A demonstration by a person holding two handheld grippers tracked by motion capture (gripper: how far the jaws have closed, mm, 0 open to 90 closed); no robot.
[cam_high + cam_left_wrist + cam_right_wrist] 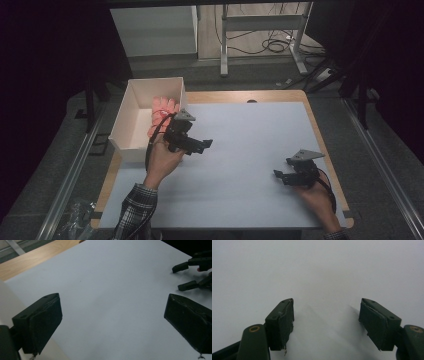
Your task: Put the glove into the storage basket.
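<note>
A desk [240,200] covered by a pale grey sheet is seen from above, with a strip of wooden edge left bare along its far and side borders. A white box [131,112] with open top is set at the desk's far left corner, and a pink glove [162,114] is draped over the box's right wall, partly inside the box. The left tool [202,145] is held just right of the box, near the glove but not touching it, and its jaws are spread wide with nothing between them. The left hand [162,162] is wrapped around the tool's grip from below, with a checked sleeve [135,207] trailing toward the near edge. The right tool [280,176] is held well apart from the box, near the desk's right edge, pointing leftward; its jaws are also spread and empty. A broad bare stretch of grey sheet is left between the two tools. In the left gripper view, the box's white wall is glimpsed at the lower left, the wooden border is seen at the upper left, and the right tool's two jaw tips are seen at the upper right. In the right gripper view, bare grey sheet is seen between and beyond the parted pads [282,322]. Beyond the desk, a metal frame [260,35] and loose cables [275,45] lie on the floor.
</note>
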